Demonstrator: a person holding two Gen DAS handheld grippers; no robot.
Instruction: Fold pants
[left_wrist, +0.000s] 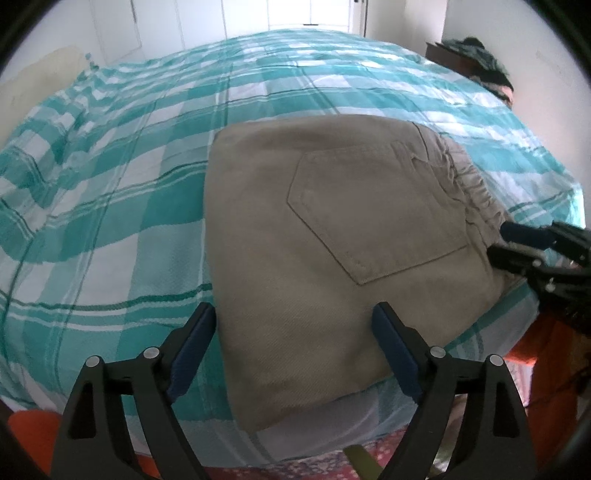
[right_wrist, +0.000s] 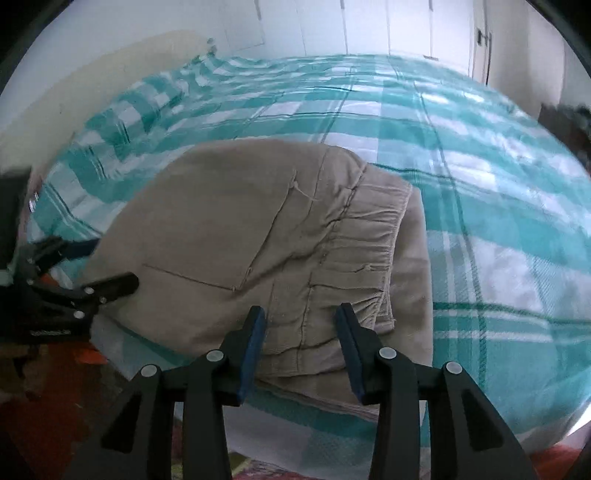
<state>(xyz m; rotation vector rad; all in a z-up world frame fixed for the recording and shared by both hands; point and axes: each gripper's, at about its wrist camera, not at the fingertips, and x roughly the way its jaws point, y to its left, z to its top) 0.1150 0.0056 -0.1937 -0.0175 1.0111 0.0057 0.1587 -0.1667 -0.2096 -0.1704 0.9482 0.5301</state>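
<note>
A: Looking at the left wrist view, where do the pants (left_wrist: 332, 229) lie?

B: Folded into a compact tan block on the bed (left_wrist: 129, 192), filling the centre and lower right of the frame, back pocket (left_wrist: 369, 210) up. The teal-and-white checked bedspread shows all around them.

A: And the left gripper (left_wrist: 293, 339)?

B: At the bottom of the frame, jaws spread wide and released. They straddle the near left corner of the pants; no pad presses on the cloth.

A: The right gripper?

B: In its own view the right gripper (right_wrist: 301, 339) sits at bottom centre, jaws partly parted over the gathered waistband (right_wrist: 365, 240). The cloth is in the gap, but the blue pads (right_wrist: 255, 350) do not pinch it, so it reads as released. In the left wrist view it comes in at the right edge, beside the waistband end.

A: Anything at the edges?

B: A dark heap of clothes (left_wrist: 476, 59) at the upper right of the left view, and orange fabric (left_wrist: 546, 343) low on the right.
</note>
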